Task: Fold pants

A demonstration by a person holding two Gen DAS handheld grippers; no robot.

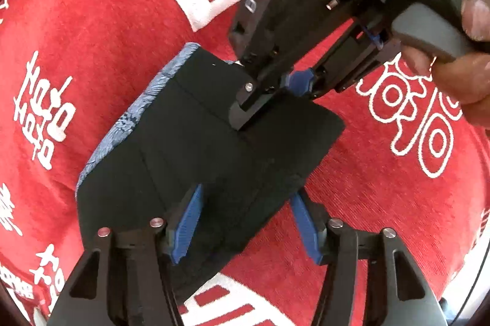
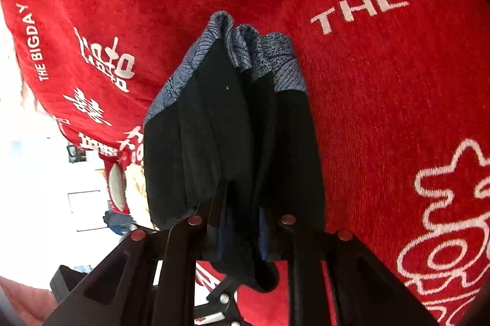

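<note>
The pants (image 1: 196, 148) are black with a blue patterned waistband (image 1: 144, 99), folded into a compact block on the red cloth (image 1: 92, 35). My left gripper (image 1: 248, 222) is open, its blue pads (image 1: 186, 225) spread over the near edge of the fold. My right gripper (image 1: 294, 87) comes in from the upper right and is shut on the far edge of the pants. In the right wrist view the pants (image 2: 226, 124) hang bunched between the closed fingers of the right gripper (image 2: 242, 231), the waistband (image 2: 251, 50) farthest away.
The red cloth (image 2: 382, 87) with white lettering covers the whole work surface. Its left edge (image 2: 76, 142) drops off to a bright room with small objects beyond. A hand (image 1: 471, 56) holds the right gripper's handle.
</note>
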